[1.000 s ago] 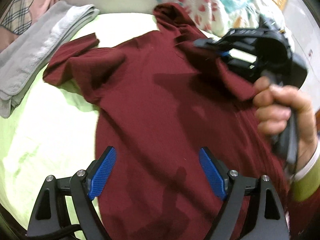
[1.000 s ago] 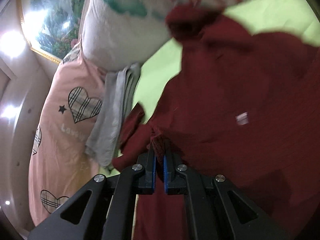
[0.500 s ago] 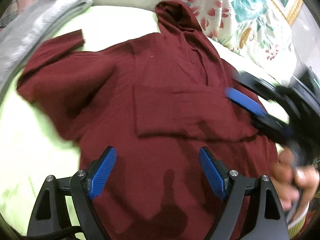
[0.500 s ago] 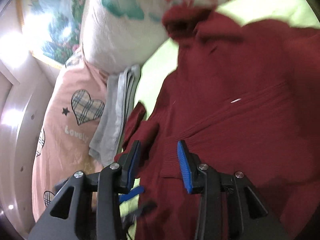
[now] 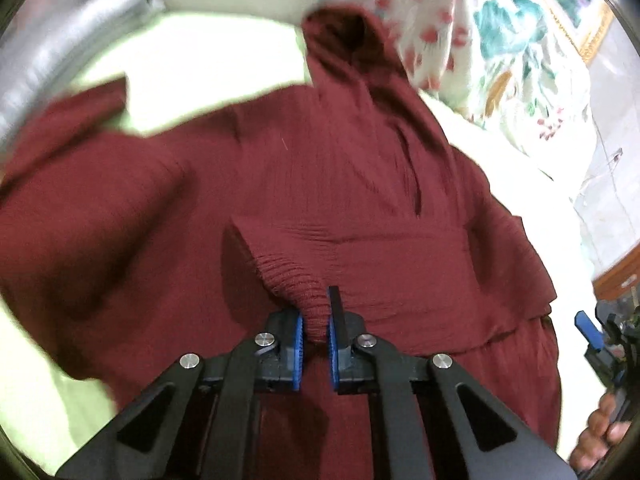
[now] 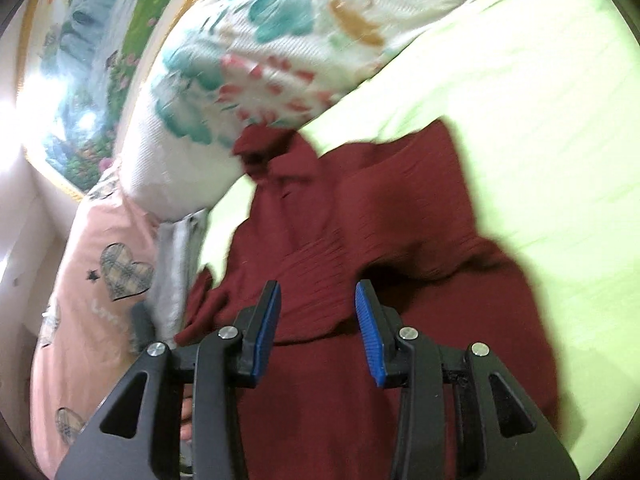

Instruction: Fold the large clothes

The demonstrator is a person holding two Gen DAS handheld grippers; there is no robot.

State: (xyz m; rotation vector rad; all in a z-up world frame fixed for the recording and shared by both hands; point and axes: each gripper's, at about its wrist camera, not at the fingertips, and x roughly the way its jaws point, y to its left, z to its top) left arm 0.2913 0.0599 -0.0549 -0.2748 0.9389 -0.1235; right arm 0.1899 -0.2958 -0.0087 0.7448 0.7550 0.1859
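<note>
Maroon hooded top [image 5: 328,184] lies spread on the lime-green sheet [image 6: 500,92], hood end up against the floral pillow [image 6: 248,60]. A sleeve is already laid across its chest.

Left gripper [image 5: 315,332]: jaws closing, pads already pinching the ribbed cuff [image 5: 296,280] of that folded-over sleeve, which sits near the middle of the top. Right gripper [image 6: 316,320]: jaws part-way apart, nothing between the pads, hovering over the top's lower body, on the side away from the pillow.

Risks:
- Left pinch is only on the cuff tip. A pull likely drags the sleeve back off the chest and undoes that fold, or the ribbing slips out.
- Cloth is soft and bunches; a one-handed lift would probably wrinkle the body under it.
- Hood is jammed against the pillow, so it may snag when the top is folded.

Hard to see:
- Hem and lower body are cut off behind both grippers.
- Far sleeve, on the side near the grey folded cloth [image 5: 68,48], is motion-blurred.
- Can't tell whether the pinch caught the body layer too.
</note>
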